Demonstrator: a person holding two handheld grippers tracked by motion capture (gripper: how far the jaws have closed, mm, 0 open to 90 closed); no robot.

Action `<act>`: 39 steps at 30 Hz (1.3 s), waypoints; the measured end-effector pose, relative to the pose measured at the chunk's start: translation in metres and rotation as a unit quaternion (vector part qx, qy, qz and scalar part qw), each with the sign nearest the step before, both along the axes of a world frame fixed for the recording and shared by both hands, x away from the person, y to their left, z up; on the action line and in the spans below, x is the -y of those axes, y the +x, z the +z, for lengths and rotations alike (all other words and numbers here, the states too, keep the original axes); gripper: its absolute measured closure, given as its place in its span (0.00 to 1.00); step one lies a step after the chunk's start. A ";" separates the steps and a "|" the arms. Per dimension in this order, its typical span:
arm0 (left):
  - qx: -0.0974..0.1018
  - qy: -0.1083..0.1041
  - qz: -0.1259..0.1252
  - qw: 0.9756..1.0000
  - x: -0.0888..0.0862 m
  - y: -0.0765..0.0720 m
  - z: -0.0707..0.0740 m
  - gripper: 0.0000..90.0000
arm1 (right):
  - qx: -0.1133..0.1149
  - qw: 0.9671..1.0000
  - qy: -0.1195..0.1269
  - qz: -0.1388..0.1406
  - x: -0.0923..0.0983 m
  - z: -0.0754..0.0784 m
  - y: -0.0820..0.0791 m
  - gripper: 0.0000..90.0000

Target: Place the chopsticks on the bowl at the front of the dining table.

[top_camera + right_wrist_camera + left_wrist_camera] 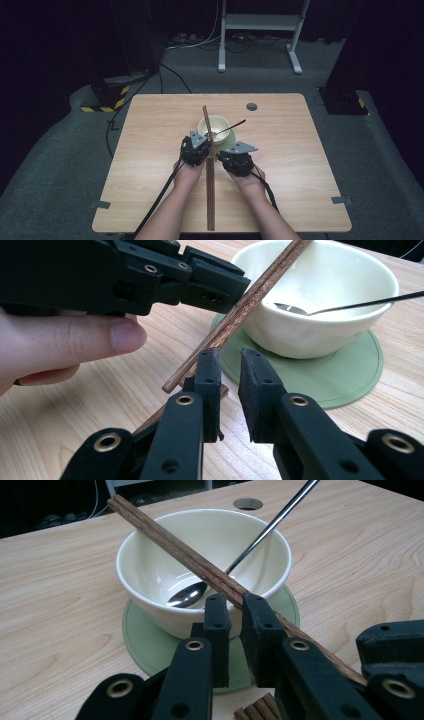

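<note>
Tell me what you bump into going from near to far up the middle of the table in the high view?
Long brown wooden chopsticks → left claw → cream ceramic bowl → round dark hole in the tabletop.

Left gripper (196,148), right gripper (235,159) side by side, fingers (207,371) nearly closed (narrow gap).

Spoon handle (280,515) cut off at top edge

wood chopstick (200,567), glossy bowl (150,565), metal spoon (260,530)
</note>
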State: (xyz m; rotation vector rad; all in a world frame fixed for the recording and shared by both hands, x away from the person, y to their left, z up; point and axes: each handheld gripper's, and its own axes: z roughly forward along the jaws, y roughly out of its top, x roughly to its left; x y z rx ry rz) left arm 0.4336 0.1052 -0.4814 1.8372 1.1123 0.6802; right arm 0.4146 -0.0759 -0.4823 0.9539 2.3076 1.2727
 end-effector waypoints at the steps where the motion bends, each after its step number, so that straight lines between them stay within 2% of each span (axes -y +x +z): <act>1: 0.000 0.001 0.000 1.000 0.000 0.000 0.000 0.90 | -0.001 1.000 0.001 0.000 0.000 0.000 0.000 0.88; 39: 0.003 0.005 -0.005 1.000 0.004 0.004 0.003 0.90 | 0.005 1.000 -0.003 0.003 -0.004 0.000 -0.002 0.86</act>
